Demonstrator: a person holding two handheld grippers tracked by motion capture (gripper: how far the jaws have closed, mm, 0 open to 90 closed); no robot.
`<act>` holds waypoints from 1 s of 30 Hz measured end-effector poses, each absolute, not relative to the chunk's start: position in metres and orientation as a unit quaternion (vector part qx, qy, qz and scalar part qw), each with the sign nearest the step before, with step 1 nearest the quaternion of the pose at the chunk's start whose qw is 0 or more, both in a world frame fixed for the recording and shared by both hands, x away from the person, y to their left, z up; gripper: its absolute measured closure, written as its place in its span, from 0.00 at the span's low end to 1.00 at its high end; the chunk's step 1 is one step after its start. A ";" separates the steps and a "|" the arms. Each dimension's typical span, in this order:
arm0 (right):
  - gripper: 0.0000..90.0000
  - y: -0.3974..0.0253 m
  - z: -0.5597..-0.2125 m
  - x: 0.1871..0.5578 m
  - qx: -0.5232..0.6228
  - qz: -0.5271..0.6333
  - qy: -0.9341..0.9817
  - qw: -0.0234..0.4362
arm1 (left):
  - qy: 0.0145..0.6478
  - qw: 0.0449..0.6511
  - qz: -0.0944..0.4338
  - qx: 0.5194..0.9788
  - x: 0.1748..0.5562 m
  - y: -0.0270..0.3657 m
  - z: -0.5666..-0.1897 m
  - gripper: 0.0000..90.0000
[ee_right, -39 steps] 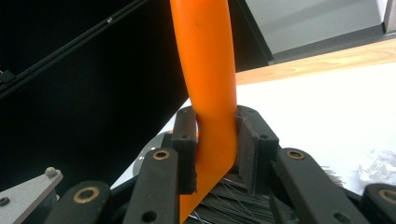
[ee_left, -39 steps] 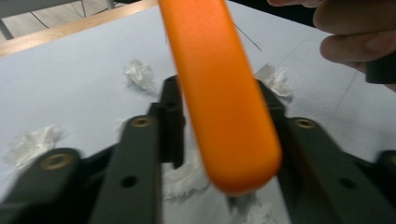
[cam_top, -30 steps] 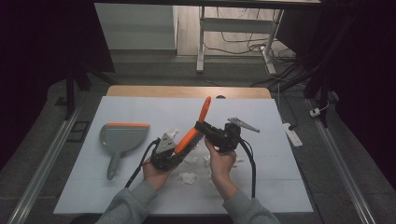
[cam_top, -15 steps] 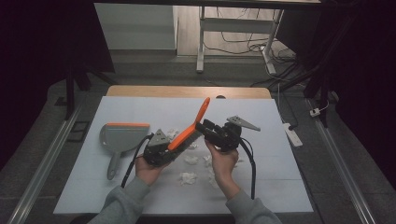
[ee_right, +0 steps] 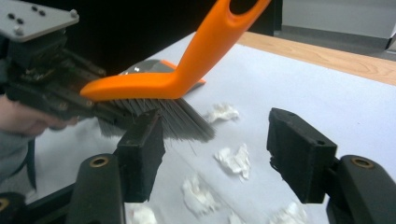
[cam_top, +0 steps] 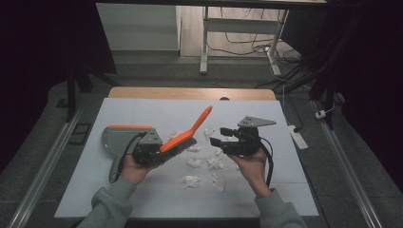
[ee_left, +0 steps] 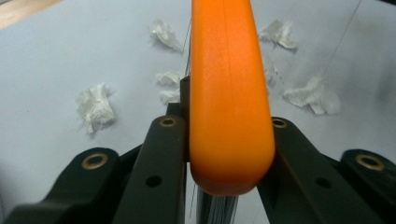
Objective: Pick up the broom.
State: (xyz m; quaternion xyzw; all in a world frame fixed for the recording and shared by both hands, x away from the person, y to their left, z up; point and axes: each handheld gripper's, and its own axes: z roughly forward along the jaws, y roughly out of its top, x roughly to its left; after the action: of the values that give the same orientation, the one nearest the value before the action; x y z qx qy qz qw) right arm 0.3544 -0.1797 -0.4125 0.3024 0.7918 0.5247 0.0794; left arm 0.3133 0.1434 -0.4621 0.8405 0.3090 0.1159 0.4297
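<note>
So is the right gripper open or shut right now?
Open. In the right gripper view, the right gripper has its jaws wide apart with nothing between them; paper scraps lie on the table beyond.

orange brush (cam_top: 186, 134), white paper scraps (cam_top: 191, 180), grey dustpan (cam_top: 116, 137)

The brush (ee_right: 187, 60) is looking like smooth orange plastic with a soft shine, and its grey bristles (ee_right: 180, 119) are looking thin and stiff, like plastic hairs. The left gripper (cam_top: 151, 151) and the right gripper (cam_top: 219, 135) are looking like black matt plastic, with little shiny brass-coloured rings in the jaws and a flat grey metal-looking plate on top. The paper bits (cam_top: 205, 161) are looking white, soft and crumpled. The table (cam_top: 266, 194) top is looking pale, smooth and matt, and its far edge is looking like light wood. The dustpan (cam_top: 114, 137) is looking like dull grey plastic with an orange strip.
</note>
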 end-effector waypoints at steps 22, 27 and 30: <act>0.39 -0.170 -0.389 0.343 0.185 0.442 0.872 0.098 | 0.210 0.318 0.046 0.923 0.334 0.103 -0.449 0.87; 0.39 -0.161 -0.397 0.349 0.164 0.411 0.892 0.089 | 0.171 0.300 0.042 0.938 0.333 0.089 -0.449 0.87; 0.38 -0.157 -0.402 0.351 0.155 0.395 0.901 0.086 | 0.159 0.295 0.039 0.941 0.333 0.084 -0.447 0.87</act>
State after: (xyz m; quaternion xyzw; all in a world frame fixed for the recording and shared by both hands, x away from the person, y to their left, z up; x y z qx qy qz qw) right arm 0.3506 -0.1570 -0.4018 0.1546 0.9013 0.3954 0.0858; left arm 0.3330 0.0842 -0.4471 0.9414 0.1592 0.0386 0.2950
